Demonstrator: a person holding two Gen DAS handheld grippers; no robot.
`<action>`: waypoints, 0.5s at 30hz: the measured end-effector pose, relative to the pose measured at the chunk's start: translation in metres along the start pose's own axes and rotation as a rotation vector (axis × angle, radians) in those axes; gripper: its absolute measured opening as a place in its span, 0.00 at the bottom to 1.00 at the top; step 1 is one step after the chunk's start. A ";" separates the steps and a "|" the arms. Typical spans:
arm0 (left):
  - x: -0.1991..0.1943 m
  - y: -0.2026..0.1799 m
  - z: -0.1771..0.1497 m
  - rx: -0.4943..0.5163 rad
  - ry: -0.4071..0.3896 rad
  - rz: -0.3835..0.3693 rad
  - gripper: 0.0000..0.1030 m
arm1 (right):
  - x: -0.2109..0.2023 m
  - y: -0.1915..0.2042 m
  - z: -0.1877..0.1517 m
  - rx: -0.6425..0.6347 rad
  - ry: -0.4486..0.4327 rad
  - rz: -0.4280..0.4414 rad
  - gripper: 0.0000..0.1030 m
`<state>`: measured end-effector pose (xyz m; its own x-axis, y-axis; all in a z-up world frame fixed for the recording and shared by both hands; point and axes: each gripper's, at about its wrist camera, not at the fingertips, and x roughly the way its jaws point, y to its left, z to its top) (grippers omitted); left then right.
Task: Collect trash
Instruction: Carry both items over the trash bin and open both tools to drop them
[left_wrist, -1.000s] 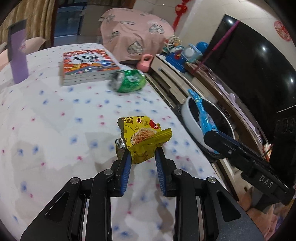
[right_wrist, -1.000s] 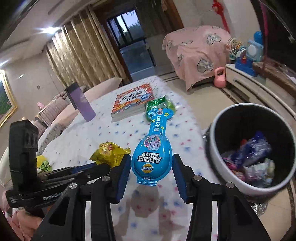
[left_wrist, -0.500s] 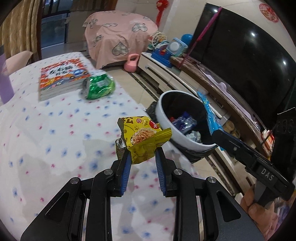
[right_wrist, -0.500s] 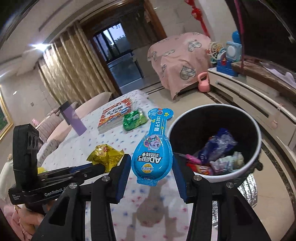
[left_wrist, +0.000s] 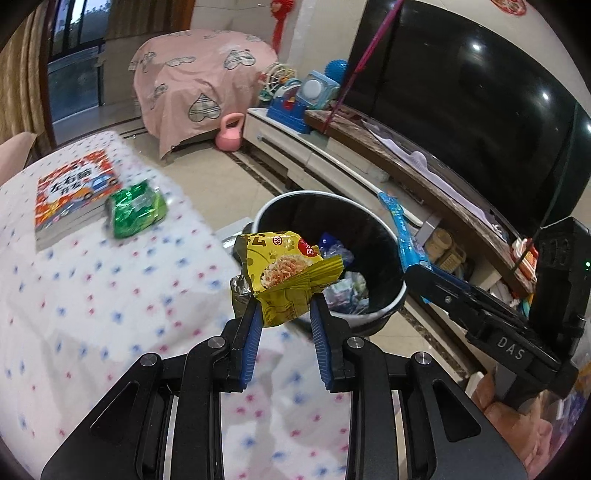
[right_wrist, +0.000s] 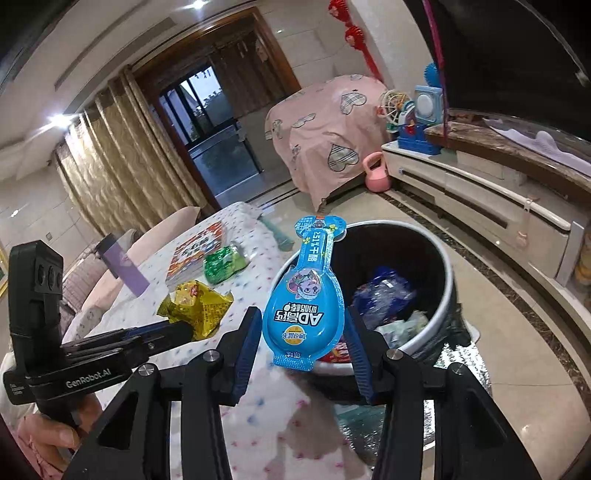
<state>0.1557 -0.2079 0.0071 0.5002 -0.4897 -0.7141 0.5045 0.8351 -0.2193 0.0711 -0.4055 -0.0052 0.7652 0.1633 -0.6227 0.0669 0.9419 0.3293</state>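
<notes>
Spread over the table, a white cloth with red and blue dots (left_wrist: 92, 295) filled the near ground in both wrist views. Closest in the left wrist view, the left gripper (left_wrist: 284, 314) was seen closed on a crumpled yellow snack wrapper (left_wrist: 284, 273), its blue pads pressed against the wrapper's lower edge; the wrapper was held up at the table's edge, in front of the bin's rim. Closest in the right wrist view, the right gripper (right_wrist: 303, 332) was seen clamped on a blue bottle-shaped snack packet (right_wrist: 306, 295), which was held upright with its narrow neck pointing away, just before the bin. Just beyond both, a round trash bin (left_wrist: 384, 314) with a white rim and black liner was stood on the floor beside the table, with blue and pale wrappers lying inside it. Farther back on the cloth, a crushed green packet (left_wrist: 135, 208) was seen lying against a colourful book (left_wrist: 74, 192). Beyond these, a pink kettlebell (left_wrist: 231, 133) was set on the floor near furniture draped in a pink heart-patterned cover (left_wrist: 199, 74), and a dark television screen (left_wrist: 461, 92) was mounted above a long low cabinet.
</notes>
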 end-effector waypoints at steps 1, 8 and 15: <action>0.003 -0.003 0.002 0.006 0.004 -0.003 0.24 | 0.000 -0.004 0.001 0.003 0.000 -0.008 0.45; 0.023 -0.022 0.014 0.035 0.026 -0.014 0.25 | 0.005 -0.024 0.008 0.014 0.012 -0.036 0.45; 0.040 -0.034 0.022 0.050 0.050 -0.009 0.25 | 0.011 -0.034 0.015 0.007 0.025 -0.050 0.45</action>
<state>0.1741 -0.2613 0.0007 0.4609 -0.4828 -0.7446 0.5436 0.8168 -0.1931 0.0869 -0.4399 -0.0130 0.7445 0.1236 -0.6561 0.1092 0.9469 0.3023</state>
